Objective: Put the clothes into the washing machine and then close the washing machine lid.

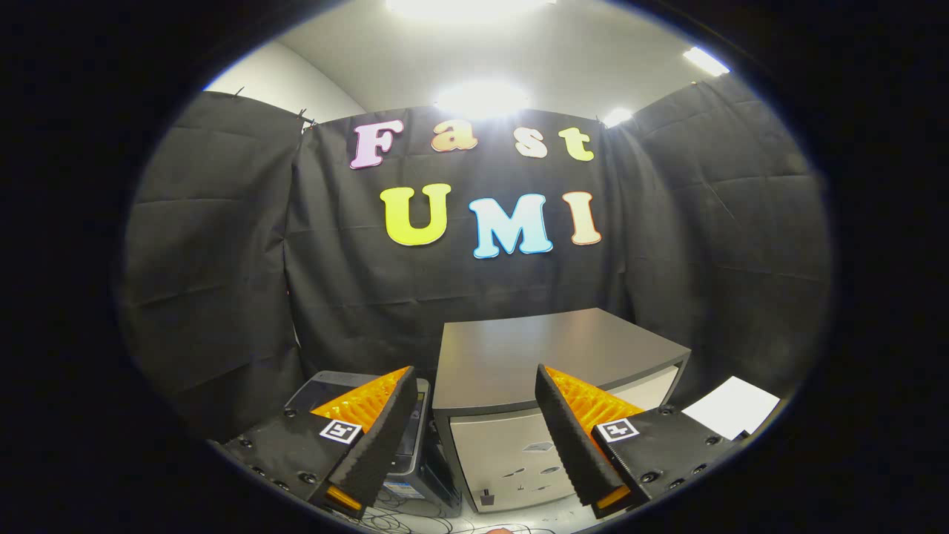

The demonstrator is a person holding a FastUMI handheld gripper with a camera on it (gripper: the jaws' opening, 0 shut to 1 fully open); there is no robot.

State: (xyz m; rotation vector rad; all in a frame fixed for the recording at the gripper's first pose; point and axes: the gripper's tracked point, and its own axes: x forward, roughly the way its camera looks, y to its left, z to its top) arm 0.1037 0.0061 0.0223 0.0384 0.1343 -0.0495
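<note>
Black cloth wall behind grey washing machine – tool spread, empty, fingers framing machine front.

- Your light comes from above: ceiling lamps blow out to white, with glare spilling onto the cloth wall just below.
- The cloth stays dim and soaks up light; you see folds only faintly.
- The grey cabinet top catches a soft sheen.
- Shadow pools beneath the spread-apart gripper.
- Fisheye bends your straight lines near the rim; edges darken and soften.
</note>
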